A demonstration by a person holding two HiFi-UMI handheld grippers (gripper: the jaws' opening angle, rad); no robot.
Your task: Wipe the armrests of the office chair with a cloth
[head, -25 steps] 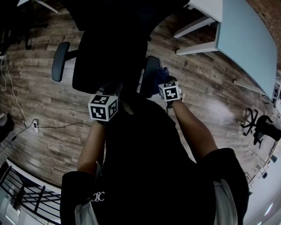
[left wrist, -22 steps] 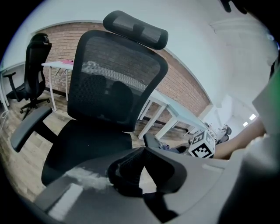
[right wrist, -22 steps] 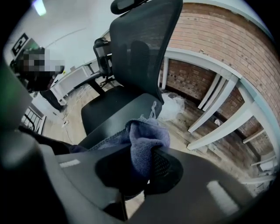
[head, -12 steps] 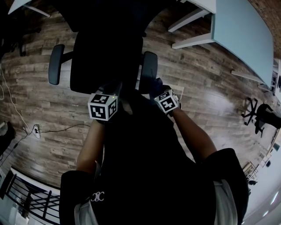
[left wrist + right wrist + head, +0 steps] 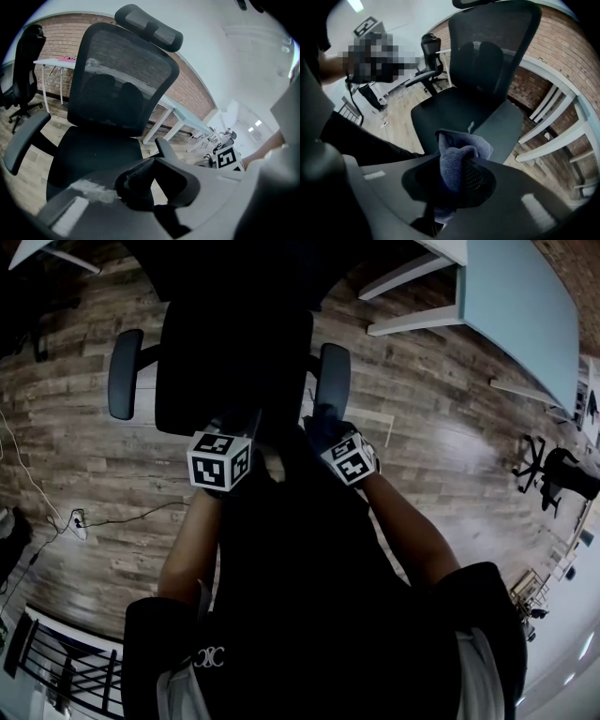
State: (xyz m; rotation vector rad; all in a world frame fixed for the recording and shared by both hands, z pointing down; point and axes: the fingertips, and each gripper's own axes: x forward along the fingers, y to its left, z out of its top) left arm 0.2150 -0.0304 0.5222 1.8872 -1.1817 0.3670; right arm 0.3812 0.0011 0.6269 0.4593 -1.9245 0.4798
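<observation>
The black mesh office chair (image 5: 234,352) stands in front of me, with its left armrest (image 5: 127,373) and right armrest (image 5: 333,379) both in sight. My right gripper (image 5: 457,177) is shut on a dark blue cloth (image 5: 461,157), which bunches up out of the jaws. It hovers at the near end of the right armrest (image 5: 501,129), and I cannot tell whether cloth and pad touch. My left gripper (image 5: 136,182) is shut with nothing in it. It is held low before the seat (image 5: 93,154), between the two armrests.
A light blue table (image 5: 525,306) with white legs stands to the right of the chair. Another black chair (image 5: 562,479) is at the far right. A cable and plug (image 5: 77,517) lie on the wood floor at left, with a railing (image 5: 66,662) behind me.
My right gripper has drawn back with the cloth from beside the right armrest to its near end. The left gripper has stayed in place.
</observation>
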